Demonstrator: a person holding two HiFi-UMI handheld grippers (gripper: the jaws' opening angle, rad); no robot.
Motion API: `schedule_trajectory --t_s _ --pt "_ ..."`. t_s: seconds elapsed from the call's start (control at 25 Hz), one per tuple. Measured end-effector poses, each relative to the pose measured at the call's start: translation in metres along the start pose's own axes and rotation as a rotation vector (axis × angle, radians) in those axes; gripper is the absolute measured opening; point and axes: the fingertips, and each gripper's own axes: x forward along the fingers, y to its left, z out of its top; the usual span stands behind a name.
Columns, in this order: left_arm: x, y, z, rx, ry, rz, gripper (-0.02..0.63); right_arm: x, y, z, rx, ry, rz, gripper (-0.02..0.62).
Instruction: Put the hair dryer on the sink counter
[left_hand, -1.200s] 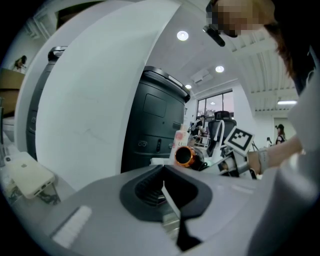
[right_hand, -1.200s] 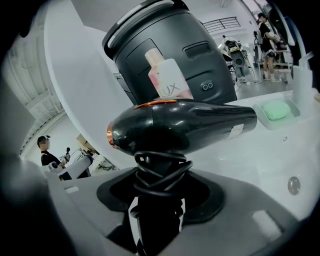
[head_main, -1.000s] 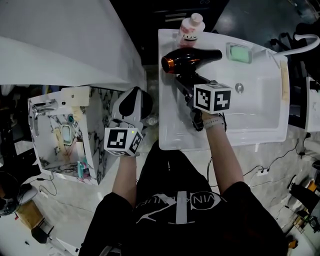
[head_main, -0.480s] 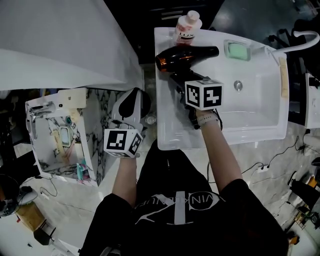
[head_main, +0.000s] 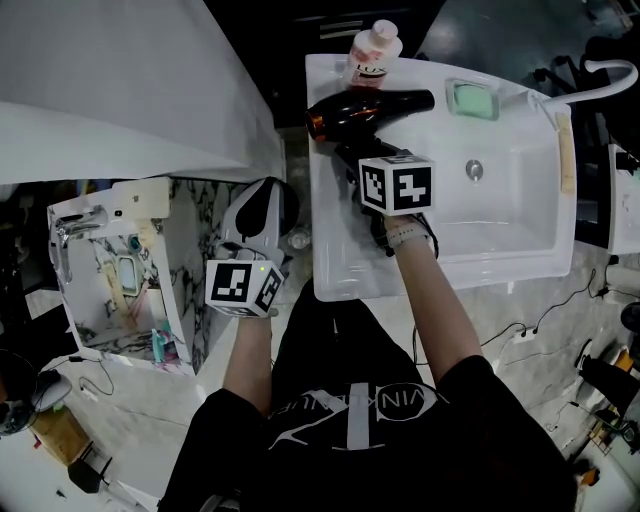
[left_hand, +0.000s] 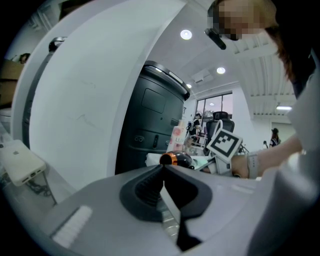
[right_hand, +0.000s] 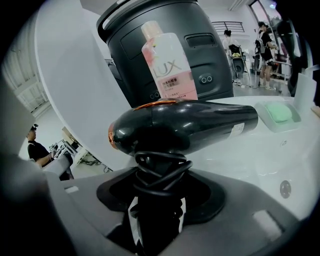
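Observation:
The black hair dryer (head_main: 365, 110) (right_hand: 185, 125) with a copper ring hangs over the back left corner of the white sink counter (head_main: 335, 265), barrel pointing right. Its cord is wound round the handle (right_hand: 157, 200). My right gripper (head_main: 368, 172) (right_hand: 156, 215) is shut on that handle from the near side. My left gripper (head_main: 262, 208) (left_hand: 162, 200) stays left of the sink, off the counter, jaws shut on nothing. From the left gripper view the hair dryer (left_hand: 176, 159) shows far off.
A pink LUX bottle (head_main: 372, 52) (right_hand: 170, 62) stands right behind the dryer. A green soap dish (head_main: 473, 100) (right_hand: 278, 113) sits at the back, the drain (head_main: 474, 169) in the basin. A dark bin (right_hand: 165, 45) is behind the sink. A small marble model sink (head_main: 120, 270) lies left.
My right gripper has carried the hair dryer a little left and farther back, closer to the pink bottle. The left gripper has barely moved.

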Motion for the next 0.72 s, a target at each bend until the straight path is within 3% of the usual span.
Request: schedule_trajectory --t_s 0.28,0.48,0.72 --pt "-0.002 0.001 -0.001 -0.007 -0.003 0.001 0.0 0.002 0.004 0.0 0.022 -0.001 0.031 0.271" --pt "-0.005 0.001 -0.001 -0.009 -0.007 0.004 0.0 0.001 0.01 0.0 0.009 -0.007 0.057 0.337" --pt "-0.01 -0.004 -0.003 -0.012 -0.007 0.0 0.0 -0.009 0.011 -0.001 0.01 -0.03 0.059 0.365"
